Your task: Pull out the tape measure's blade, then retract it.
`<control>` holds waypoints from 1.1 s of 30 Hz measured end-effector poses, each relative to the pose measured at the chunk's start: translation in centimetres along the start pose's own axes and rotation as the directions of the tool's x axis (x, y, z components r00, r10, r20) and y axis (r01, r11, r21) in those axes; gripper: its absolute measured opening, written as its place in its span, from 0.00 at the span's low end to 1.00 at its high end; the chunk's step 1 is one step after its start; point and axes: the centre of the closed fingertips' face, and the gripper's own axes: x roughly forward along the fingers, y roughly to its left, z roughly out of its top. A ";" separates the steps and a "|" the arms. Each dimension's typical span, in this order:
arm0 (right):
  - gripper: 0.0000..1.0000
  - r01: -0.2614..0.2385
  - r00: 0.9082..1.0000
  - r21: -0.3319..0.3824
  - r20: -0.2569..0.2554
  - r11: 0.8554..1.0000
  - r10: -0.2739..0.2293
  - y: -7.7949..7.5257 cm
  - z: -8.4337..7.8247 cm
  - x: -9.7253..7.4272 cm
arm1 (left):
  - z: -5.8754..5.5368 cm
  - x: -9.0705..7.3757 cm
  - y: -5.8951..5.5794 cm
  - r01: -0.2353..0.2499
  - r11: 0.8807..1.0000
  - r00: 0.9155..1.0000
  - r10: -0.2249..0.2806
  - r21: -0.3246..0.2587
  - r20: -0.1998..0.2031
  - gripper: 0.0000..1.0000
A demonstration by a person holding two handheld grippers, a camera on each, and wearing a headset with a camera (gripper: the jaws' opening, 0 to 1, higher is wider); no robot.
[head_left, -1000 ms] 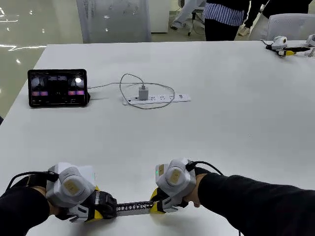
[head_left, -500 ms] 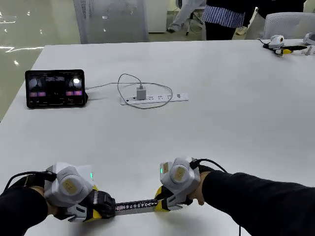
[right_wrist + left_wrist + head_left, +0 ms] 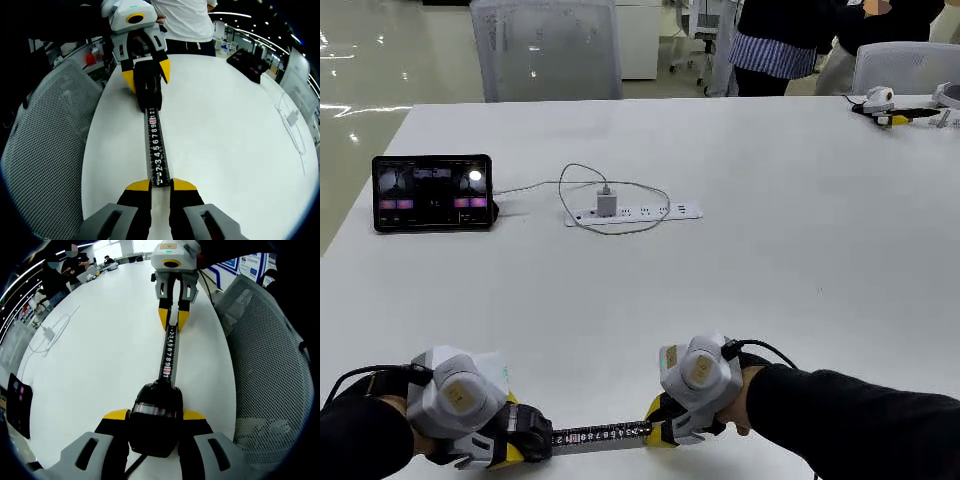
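A black tape measure case point(image 3: 156, 415) sits between the yellow-tipped fingers of my left gripper point(image 3: 156, 416), which is shut on it. Its blade point(image 3: 169, 354), with black numbers on it, runs out along the white table to my right gripper point(image 3: 171, 319). In the right gripper view, the blade point(image 3: 156, 150) ends between the fingers of my right gripper point(image 3: 160, 186), shut on its tip, with the case point(image 3: 148, 85) at the far end. From the head view, the left gripper point(image 3: 512, 442) and right gripper point(image 3: 658, 433) sit near the table's front edge, the blade point(image 3: 600, 434) stretched between them.
A tablet point(image 3: 432, 192) stands at the left of the table point(image 3: 800, 240). A power strip point(image 3: 635, 212) with a charger and looped cable lies mid-table. Other grippers point(image 3: 892, 106) rest at the far right corner. People stand behind the table. A mesh chair point(image 3: 265, 370) is close to the near edge.
My right gripper has moved right, away from the left one, and more blade now shows between them. The head camera has tilted a little.
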 end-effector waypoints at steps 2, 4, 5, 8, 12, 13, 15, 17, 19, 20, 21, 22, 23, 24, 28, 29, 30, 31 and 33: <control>0.09 0.000 1.000 0.000 -0.001 1.000 0.000 0.1 0.0 -0.2 | 0.0 0.0 0.0 -0.001 1.000 1.000 0.001 0.000 0.000 0.32; 0.09 0.000 1.000 -0.001 -0.002 1.000 0.000 0.0 -0.2 -0.2 | 0.0 0.0 0.0 -0.003 1.000 1.000 0.003 0.000 0.000 0.32; 0.09 -0.001 1.000 -0.001 -0.003 1.000 0.001 0.1 -0.3 -0.3 | 0.0 -0.1 0.0 -0.003 1.000 1.000 0.003 -0.001 -0.001 0.32; 0.09 -0.001 1.000 0.000 -0.003 1.000 0.001 0.1 -0.6 -0.5 | 0.0 0.0 0.0 -0.003 1.000 1.000 0.003 0.000 -0.001 0.32; 0.09 0.002 1.000 0.008 -0.002 1.000 -0.002 0.0 -1.0 -0.8 | 0.0 0.0 0.0 -0.002 1.000 1.000 0.002 -0.001 0.000 0.32; 0.09 0.001 1.000 0.012 -0.002 1.000 -0.001 0.0 -1.1 -0.8 | 0.0 0.0 0.0 -0.002 1.000 1.000 0.002 -0.001 -0.001 0.32; 0.09 0.002 1.000 0.014 -0.003 1.000 -0.002 0.0 -1.2 -0.9 | 0.0 0.0 0.0 -0.002 1.000 1.000 0.002 -0.002 0.000 0.32; 0.09 0.002 1.000 0.016 -0.003 1.000 -0.002 0.0 -1.3 -1.0 | 0.0 0.0 0.0 -0.002 1.000 1.000 0.002 -0.002 0.000 0.32; 0.09 0.002 1.000 0.017 -0.004 1.000 -0.002 0.0 -1.4 -1.1 | 0.0 0.0 0.0 -0.004 1.000 1.000 0.004 -0.003 0.000 0.32; 0.09 0.003 1.000 0.018 -0.005 1.000 -0.003 0.0 -1.5 -1.2 | 0.0 0.0 0.0 -0.005 1.000 1.000 0.005 -0.003 0.000 0.32; 0.09 0.003 1.000 0.018 -0.005 1.000 -0.003 0.0 -1.6 -1.2 | 0.0 0.0 0.0 -0.005 1.000 1.000 0.005 -0.003 0.000 0.32; 0.09 0.003 1.000 0.019 -0.004 1.000 -0.003 -0.1 -1.7 -1.3 | 0.0 0.0 0.0 -0.006 1.000 1.000 0.006 -0.003 0.000 0.32; 0.09 0.004 1.000 0.020 -0.003 1.000 -0.004 -0.1 -1.7 -1.3 | 0.0 0.0 0.0 -0.007 1.000 1.000 0.007 -0.003 0.000 0.32; 0.09 0.004 1.000 0.021 -0.003 1.000 -0.004 -0.1 -1.8 -1.3 | 0.0 0.0 0.0 -0.007 1.000 1.000 0.007 -0.003 0.000 0.32; 0.09 0.005 1.000 0.019 -0.005 1.000 -0.005 -0.1 -2.1 -1.5 | 0.0 0.0 0.1 -0.007 1.000 1.000 0.007 -0.003 0.001 0.32; 0.09 0.006 1.000 0.018 -0.005 1.000 -0.006 -0.1 -2.1 -1.6 | 0.0 0.0 0.1 -0.007 1.000 1.000 0.007 -0.004 0.001 0.32; 0.09 0.006 1.000 0.018 -0.006 1.000 -0.006 -0.1 -2.2 -1.6 | 0.0 0.0 0.1 -0.007 1.000 1.000 0.007 -0.005 0.001 0.32; 0.09 0.007 1.000 0.018 -0.006 1.000 -0.007 -0.1 -2.2 -1.6 | 0.0 0.0 0.1 -0.007 1.000 1.000 0.007 -0.005 0.001 0.32; 0.09 0.009 1.000 0.017 -0.009 1.000 -0.009 -0.2 -2.4 -1.7 | 0.0 0.0 0.1 -0.009 1.000 1.000 0.009 -0.006 0.001 0.32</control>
